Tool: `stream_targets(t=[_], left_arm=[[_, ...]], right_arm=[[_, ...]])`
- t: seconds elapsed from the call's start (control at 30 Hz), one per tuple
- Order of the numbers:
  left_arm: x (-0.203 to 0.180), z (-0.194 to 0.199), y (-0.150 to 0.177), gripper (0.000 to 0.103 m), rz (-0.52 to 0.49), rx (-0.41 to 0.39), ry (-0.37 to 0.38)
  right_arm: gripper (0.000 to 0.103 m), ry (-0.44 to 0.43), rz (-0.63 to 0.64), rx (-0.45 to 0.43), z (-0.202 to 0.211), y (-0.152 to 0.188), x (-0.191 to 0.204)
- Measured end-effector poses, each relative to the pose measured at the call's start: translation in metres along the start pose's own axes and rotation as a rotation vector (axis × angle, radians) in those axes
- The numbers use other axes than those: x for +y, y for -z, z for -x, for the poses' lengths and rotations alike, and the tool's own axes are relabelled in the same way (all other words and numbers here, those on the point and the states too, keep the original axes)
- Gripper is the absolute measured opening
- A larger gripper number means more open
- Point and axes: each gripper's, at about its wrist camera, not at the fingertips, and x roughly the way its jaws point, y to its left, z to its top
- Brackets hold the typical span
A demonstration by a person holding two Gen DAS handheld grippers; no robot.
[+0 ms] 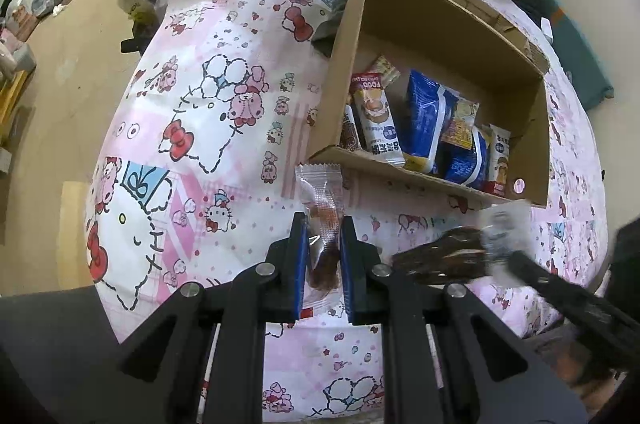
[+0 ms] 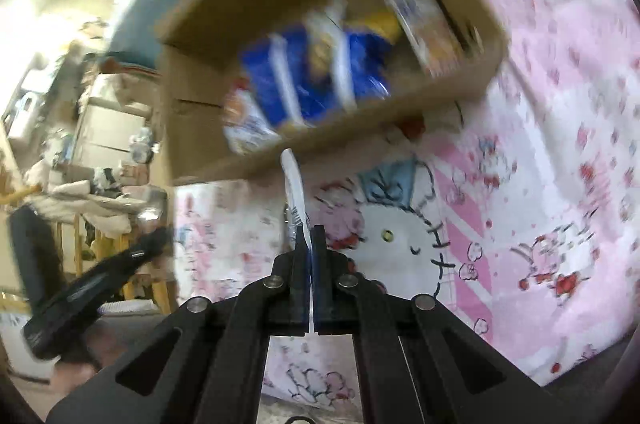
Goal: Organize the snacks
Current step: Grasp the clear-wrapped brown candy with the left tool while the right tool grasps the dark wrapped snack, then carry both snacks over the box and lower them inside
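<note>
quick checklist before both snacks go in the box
1. Left gripper shut on clear packet: ok.
2. Right gripper shut on wrapper edge: ok, but the hold is thin.
3. Box top open: ok.
4. Free space in box behind the blue bags: ok.
5. Right snack's content intact: cannot tell, blurred.

"FOOD" legible on red top of white snack pack [image 1: 374, 111] standing in cardboard box [image 1: 400, 169]. Same "FOOD", upside down, on red end of pack [image 1: 499, 163] at box's right end. Other print on both packs, and on blue bags [image 1: 424, 119], too small to read. Right wrist view blurred, nothing legible.
</note>
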Motion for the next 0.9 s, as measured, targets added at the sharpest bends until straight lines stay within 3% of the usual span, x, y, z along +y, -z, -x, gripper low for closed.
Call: stream_targets(t=[0.17, 0.4, 0.63, 0.9], left_arm=[[-0.003, 0.006, 0.001, 0.012, -0.012, -0.014, 0.018], [-0.024, 0.04, -0.016, 0.012, -0.094, -0.108, 0.071], [-0.052, 0.051, -0.052, 0.012, -0.154, -0.163, 0.049], [-0.081, 0.025, -0.088, 0.012, -0.212, -0.168, 0.002]], right_arm=[[0.0, -0.016, 0.091, -0.052, 0.04, -0.005, 0.02], [0.0, -0.059, 0.132, -0.156, 0.091, -0.028, 0.038], [0.0, -0.057, 0.117, -0.24, 0.106, -0.064, 0.038], [0.0, -0.114, 0.031, -0.287, 0.096, -0.1, 0.012]])
